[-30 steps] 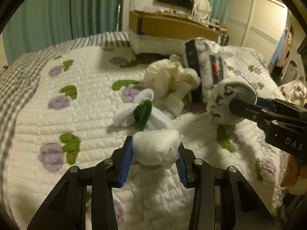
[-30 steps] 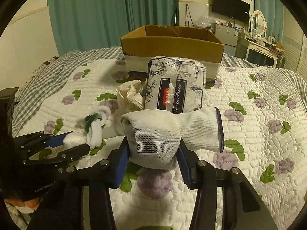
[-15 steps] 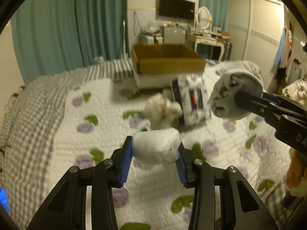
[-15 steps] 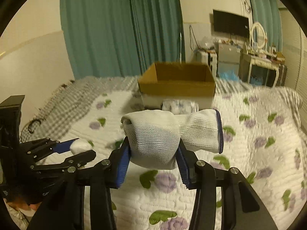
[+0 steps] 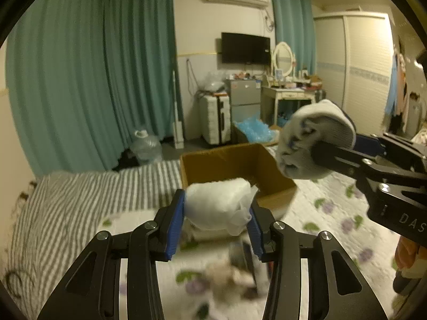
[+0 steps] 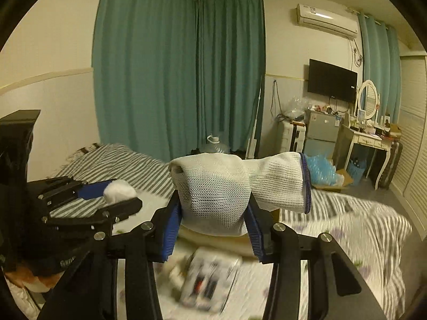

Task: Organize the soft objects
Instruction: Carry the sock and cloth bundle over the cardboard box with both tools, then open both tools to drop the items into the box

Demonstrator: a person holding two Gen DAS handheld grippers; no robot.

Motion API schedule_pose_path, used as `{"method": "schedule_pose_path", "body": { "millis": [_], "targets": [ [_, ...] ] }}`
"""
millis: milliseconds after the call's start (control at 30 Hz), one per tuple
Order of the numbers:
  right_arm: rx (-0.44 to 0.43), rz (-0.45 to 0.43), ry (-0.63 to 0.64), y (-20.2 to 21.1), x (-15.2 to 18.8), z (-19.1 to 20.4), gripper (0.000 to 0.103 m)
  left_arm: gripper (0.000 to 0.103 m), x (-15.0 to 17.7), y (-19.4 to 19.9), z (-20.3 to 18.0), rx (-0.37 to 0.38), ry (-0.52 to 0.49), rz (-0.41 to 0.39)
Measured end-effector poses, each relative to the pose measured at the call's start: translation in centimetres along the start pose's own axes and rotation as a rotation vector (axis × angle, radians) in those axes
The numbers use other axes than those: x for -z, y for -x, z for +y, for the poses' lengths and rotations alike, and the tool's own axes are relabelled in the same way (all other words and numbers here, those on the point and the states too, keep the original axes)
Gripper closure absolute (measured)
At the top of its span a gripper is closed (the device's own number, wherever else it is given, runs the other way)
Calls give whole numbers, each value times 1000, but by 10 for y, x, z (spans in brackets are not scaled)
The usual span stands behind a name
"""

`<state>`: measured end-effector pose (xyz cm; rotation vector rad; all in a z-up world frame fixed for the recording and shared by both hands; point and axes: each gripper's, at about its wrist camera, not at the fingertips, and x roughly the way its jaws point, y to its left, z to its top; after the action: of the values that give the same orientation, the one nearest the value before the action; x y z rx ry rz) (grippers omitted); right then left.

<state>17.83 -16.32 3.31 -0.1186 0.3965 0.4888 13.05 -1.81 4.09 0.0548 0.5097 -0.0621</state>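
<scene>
Both grippers loaded, carrying toward the open brown cardboard box (image 5: 234, 168).
Left gripper (image 5: 216, 218) clenches white crumpled soft bundle (image 5: 217, 205); right gripper (image 6: 213, 221) clenches grey knit glove (image 6: 224, 192). Box at 12 o'clock; the release is best made above the opening, past its near rim.

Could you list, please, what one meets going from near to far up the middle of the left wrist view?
left gripper holding the white bundle → cardboard box → white suitcase → television
</scene>
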Motion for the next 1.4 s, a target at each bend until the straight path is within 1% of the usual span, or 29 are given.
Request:
{"method": "schedule_pose_path", "body": {
  "millis": [67,133,200,300,333,367,433,533,600,667,733,767,900,933,967,1000,1067,1133,1267,1333,1400],
  "targets": [
    [-5,20,-6,-26,-9,-9,58,59,-12,-24,0,-10,-17,0],
    [-7,51,-16,-60,-12,-21,58,59,-21,-53,2,-16,-28,13],
    [1,86,-32,-96,-10,-33,58,59,-25,-83,3,-21,-42,26],
    [-13,133,-71,-136,-1,-50,58,59,-23,-127,2,-35,-79,54],
    [-17,145,-84,-149,3,-55,58,54,-20,-139,1,-33,-86,66],
    [-14,154,-91,-160,6,-59,58,35,-17,-150,1,-31,-94,79],
    [-8,158,-94,-171,12,-67,57,9,-11,-169,-1,-27,-104,90],
    [1,161,-114,-180,18,-80,53,8,-5,-181,-2,-49,-114,62],
    [14,162,-122,-183,21,-87,45,8,-3,-185,0,-65,-116,59],
    [38,151,-130,-178,20,-92,29,8,-6,-188,4,-70,-98,68],
    [43,136,-151,-168,12,-95,21,8,-8,-186,7,-73,-77,77],
    [43,130,-157,-164,8,-98,20,8,-11,-185,5,-73,-70,79],
    [69,83,-142,-119,-19,-94,13,8,-17,-146,4,-80,-56,66],
    [81,66,-123,-99,-28,-90,10,8,-18,-135,2,-80,-55,59],
    [91,59,-111,-87,-32,-85,8,8,-21,-113,0,-81,-55,44],
    [106,56,-93,-72,-39,-81,7,8,-22,-102,-3,-87,-55,36],
    [126,74,-57,-41,-50,-69,4,8,-27,-69,-6,-116,-48,3],
    [139,66,-29,-4,-60,-56,2,8,-31,-31,-6,-104,-48,-44],
    [136,45,-1,50,-65,-33,1,6,-33,37,-9,-128,-51,-134],
    [135,43,15,72,-62,-20,1,6,-29,63,-8,-135,-50,-168],
    [130,62,38,86,-52,-7,1,6,-22,81,-5,-139,-45,-184]
  ]
}}
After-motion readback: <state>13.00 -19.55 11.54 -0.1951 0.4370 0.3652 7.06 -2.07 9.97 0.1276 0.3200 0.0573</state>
